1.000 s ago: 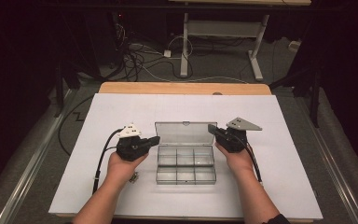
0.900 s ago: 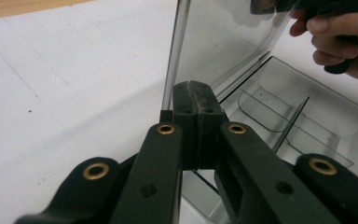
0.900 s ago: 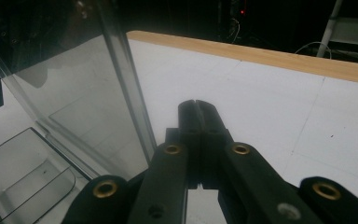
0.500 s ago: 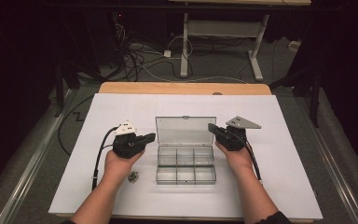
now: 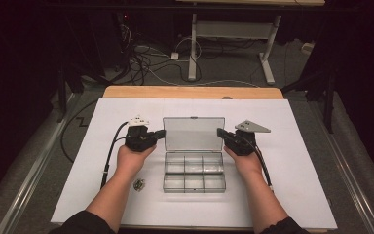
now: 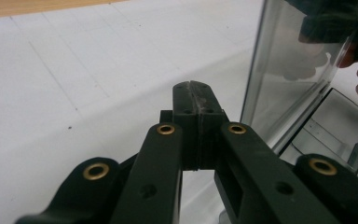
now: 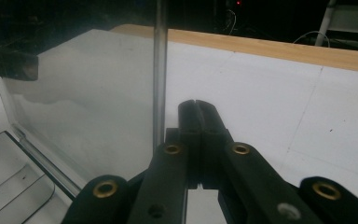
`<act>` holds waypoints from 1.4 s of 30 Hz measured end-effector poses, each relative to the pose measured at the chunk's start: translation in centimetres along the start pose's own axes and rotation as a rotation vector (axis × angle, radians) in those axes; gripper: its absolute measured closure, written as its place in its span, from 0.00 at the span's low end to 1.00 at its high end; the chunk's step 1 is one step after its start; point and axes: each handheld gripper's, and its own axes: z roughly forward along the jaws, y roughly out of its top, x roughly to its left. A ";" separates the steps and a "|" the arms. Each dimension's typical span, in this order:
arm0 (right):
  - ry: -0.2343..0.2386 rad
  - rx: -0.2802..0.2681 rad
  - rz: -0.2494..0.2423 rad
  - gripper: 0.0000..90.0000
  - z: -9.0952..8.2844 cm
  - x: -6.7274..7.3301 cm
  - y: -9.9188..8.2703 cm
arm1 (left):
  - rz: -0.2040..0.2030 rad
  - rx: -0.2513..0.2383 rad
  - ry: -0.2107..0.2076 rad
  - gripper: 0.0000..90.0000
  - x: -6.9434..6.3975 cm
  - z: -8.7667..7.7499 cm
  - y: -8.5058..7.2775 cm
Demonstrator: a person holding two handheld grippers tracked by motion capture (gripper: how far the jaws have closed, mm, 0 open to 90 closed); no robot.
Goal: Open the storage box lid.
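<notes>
While lid stands raised at frame centre, clear compartment box [image 5: 194,168] lies between two tools — left gripper [image 5: 161,133], right gripper [image 5: 220,132] — jaws pressed together, nothing clamped.

One clear compartment box [image 5: 194,167] lies between the two grippers, its six compartments set in two rows of three (lid raised). One small metal piece [image 5: 138,184] lies behind the left gripper [image 5: 161,133], beside that forearm. Right gripper [image 5: 220,132]: one.
</notes>
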 end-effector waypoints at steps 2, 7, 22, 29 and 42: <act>-0.003 0.004 0.007 1.00 0.1 -0.1 -0.1 | 0.001 0.005 -0.008 0.97 -0.1 0.4 0.3; -0.008 0.015 0.016 1.00 0.5 -0.4 -0.3 | -0.032 0.007 -0.012 0.97 0.4 0.9 0.5; -0.039 0.154 0.052 1.00 2.4 -1.7 -1.6 | -0.068 0.106 0.044 0.97 2.1 2.9 -0.6; -0.056 0.217 0.047 1.00 2.8 -1.6 -1.6 | -0.070 0.142 0.062 0.97 2.2 3.4 -0.9; -0.095 0.298 0.020 1.00 3.0 -1.4 -1.7 | -0.044 0.227 0.102 0.97 1.9 4.2 -1.5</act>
